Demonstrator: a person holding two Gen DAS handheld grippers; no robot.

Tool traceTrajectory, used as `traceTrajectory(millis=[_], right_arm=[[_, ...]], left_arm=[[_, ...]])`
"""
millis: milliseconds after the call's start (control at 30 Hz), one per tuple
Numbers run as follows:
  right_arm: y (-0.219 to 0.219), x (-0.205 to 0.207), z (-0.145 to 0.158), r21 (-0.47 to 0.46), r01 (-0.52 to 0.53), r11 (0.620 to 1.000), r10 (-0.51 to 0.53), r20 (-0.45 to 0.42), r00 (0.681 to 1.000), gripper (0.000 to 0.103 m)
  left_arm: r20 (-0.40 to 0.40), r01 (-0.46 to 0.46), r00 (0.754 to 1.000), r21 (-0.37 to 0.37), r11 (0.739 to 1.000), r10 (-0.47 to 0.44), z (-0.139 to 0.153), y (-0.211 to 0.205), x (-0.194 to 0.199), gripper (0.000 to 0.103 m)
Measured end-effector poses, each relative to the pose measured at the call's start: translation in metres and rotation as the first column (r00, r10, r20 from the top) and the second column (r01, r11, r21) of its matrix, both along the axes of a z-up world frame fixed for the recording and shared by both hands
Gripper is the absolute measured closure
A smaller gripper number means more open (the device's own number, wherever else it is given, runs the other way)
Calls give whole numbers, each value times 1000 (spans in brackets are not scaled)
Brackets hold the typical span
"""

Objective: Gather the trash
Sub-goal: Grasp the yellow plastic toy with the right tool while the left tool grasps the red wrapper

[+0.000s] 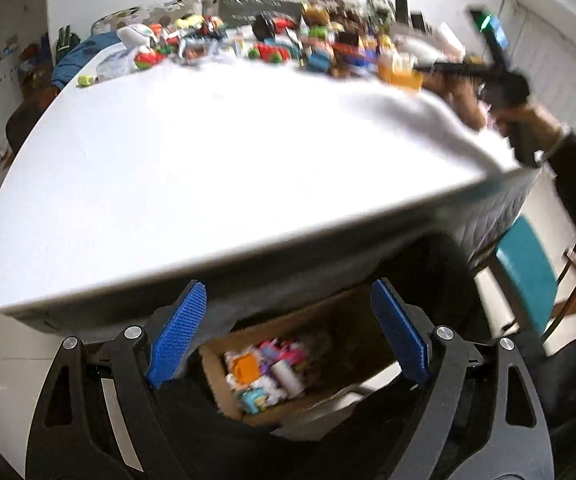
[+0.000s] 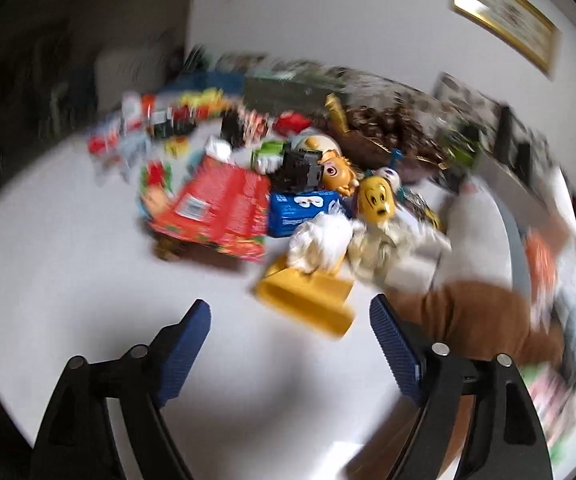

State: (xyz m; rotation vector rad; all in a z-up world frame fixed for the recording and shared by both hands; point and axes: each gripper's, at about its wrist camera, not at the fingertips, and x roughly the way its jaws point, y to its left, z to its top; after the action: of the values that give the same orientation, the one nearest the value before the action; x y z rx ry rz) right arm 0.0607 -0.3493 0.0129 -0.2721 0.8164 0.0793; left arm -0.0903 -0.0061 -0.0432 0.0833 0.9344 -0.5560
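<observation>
Two grippers: both spread wide with nothing between their ribbed blue pads, the left gripper (image 1: 288, 332) and the right gripper (image 2: 290, 344).
Trash: a blurred jumble of wrappers and toys (image 2: 288, 184), with a red printed packet (image 2: 220, 208), a blue carton (image 2: 300, 210), a crumpled white tissue (image 2: 320, 246) and a yellow plastic block (image 2: 308, 300).
Trash position: ahead of the right gripper's tips, the yellow block nearest, just beyond the gap and apart from both fingers.
Collected trash: bright scraps, possibly wrappers, lie in a cardboard box (image 1: 216, 376) seen between the left gripper's fingers, below the white table (image 1: 208, 152) edge.
Materials: glossy film, soft paper, hard plastic, smooth tabletop.
</observation>
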Motion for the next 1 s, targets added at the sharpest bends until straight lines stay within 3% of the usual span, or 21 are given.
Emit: traceTrajectory(millis=[67, 133, 200, 267, 367, 467, 667, 867, 900, 967, 1000], right_arm=[[-8, 25, -11, -58, -74, 996, 70, -72, 995, 19], [-17, 45, -20, -32, -111, 993, 105, -132, 986, 19], [-28, 67, -33, 62, -114, 992, 125, -229, 965, 42], [-31, 65, -34, 188, -114, 975, 159, -243, 957, 73], [-22, 41, -33, 209, -133, 969, 184, -247, 951, 73], [-21, 7, -29, 268, -119, 956, 182, -226, 957, 73], [-44, -59, -19, 358, -75, 931, 138, -156, 978, 73], [-65, -87, -19, 404, -45, 914, 104, -124, 987, 73], [-68, -89, -20, 409, -43, 911, 99, -116, 988, 73], [-72, -87, -21, 425, -38, 904, 97, -116, 989, 73], [-73, -87, -22, 428, -33, 903, 88, -111, 990, 73]], left_arm=[[6, -5, 1000, -44, 999, 5, 10, -2, 11, 20], [24, -3, 1000, -83, 997, 5, 21, -10, 26, 14], [44, -14, 999, -96, 995, 18, 30, -27, 47, 14], [61, 1, 998, -116, 993, 6, 38, -45, 68, 14], [123, 9, 992, -107, 994, 4, 54, -87, 108, 14], [105, 42, 994, -114, 993, -30, 59, -134, 152, 14], [-41, -15, 999, -98, 995, 11, 44, -215, 235, 14], [-229, -126, 967, -68, 990, 107, 16, -240, 298, 13], [-241, -141, 963, -73, 987, 120, 14, -240, 304, 23], [-265, -146, 957, -83, 986, 119, 12, -238, 312, 70], [-293, -133, 951, -107, 985, 96, 12, -234, 314, 81]])
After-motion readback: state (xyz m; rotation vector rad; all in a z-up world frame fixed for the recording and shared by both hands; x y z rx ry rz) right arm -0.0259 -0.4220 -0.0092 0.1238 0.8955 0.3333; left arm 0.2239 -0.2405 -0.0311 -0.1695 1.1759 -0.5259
